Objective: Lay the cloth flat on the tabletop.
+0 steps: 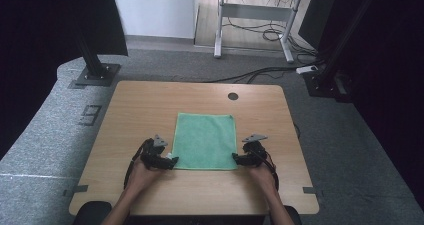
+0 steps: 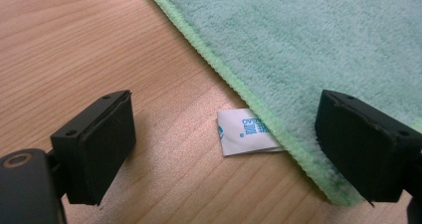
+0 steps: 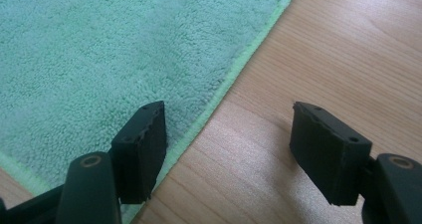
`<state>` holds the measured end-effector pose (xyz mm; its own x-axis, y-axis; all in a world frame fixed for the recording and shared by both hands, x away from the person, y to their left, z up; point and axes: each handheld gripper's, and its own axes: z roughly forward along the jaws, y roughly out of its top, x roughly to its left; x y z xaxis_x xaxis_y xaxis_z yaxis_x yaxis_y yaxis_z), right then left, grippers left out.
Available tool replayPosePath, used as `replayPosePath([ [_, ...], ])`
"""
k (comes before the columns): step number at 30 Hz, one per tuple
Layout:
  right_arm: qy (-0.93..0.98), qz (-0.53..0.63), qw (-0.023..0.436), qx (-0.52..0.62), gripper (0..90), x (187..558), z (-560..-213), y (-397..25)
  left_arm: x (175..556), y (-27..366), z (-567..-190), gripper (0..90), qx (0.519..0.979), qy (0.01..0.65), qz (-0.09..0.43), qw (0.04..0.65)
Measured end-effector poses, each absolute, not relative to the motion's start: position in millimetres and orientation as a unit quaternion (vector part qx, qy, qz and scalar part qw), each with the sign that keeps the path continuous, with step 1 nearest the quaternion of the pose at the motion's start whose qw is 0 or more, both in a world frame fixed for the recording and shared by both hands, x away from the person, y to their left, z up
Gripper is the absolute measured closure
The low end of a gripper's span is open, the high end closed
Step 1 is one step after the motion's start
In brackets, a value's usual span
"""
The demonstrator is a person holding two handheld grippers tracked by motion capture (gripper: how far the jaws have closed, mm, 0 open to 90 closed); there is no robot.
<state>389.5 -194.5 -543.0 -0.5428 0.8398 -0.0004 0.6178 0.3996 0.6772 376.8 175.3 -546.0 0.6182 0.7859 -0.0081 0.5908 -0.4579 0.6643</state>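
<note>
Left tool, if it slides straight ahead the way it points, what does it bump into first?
Probably the small white tag lying between the left tool's open jaws, then the green cloth's hem. Depth is hard to judge.

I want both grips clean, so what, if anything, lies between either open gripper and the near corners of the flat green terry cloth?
Nothing visible does. The left gripper straddles the green terry cloth edge and its white care tag; the right gripper straddles the opposite edge. Only bare wooden table lies between.

Bare table (image 1: 150, 100) around flat green cloth (image 1: 206, 140) (white tag (image 2: 246, 132) at left corner); grippers flank it
</note>
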Motion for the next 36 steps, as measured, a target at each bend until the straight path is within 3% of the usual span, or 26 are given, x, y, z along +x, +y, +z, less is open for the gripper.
replayPosePath([
  [6, 0.824, 0.323, 0.178, 0.43, 30.7, 386, -539, -193, 373, 173, -540, 10.4, 0.844, 0.394, 0.159, 0.328],
  [17, 0.814, 0.353, 0.176, 0.426, 15.5, 370, -526, -211, 352, 196, -526, 4.8, 0.854, 0.377, 0.158, 0.321],
  [22, 0.817, 0.348, 0.174, 0.425, 12.9, 362, -529, -217, 347, 209, -529, 2.6, 0.852, 0.386, 0.158, 0.318],
  [26, 0.816, 0.337, 0.18, 0.434, 0.5, 358, -536, -225, 345, 217, -535, 1.4, 0.85, 0.394, 0.152, 0.315],
  [36, 0.809, 0.333, 0.177, 0.451, 0.0, 363, -550, -234, 352, 223, -548, 0.0, 0.843, 0.404, 0.138, 0.326],
])
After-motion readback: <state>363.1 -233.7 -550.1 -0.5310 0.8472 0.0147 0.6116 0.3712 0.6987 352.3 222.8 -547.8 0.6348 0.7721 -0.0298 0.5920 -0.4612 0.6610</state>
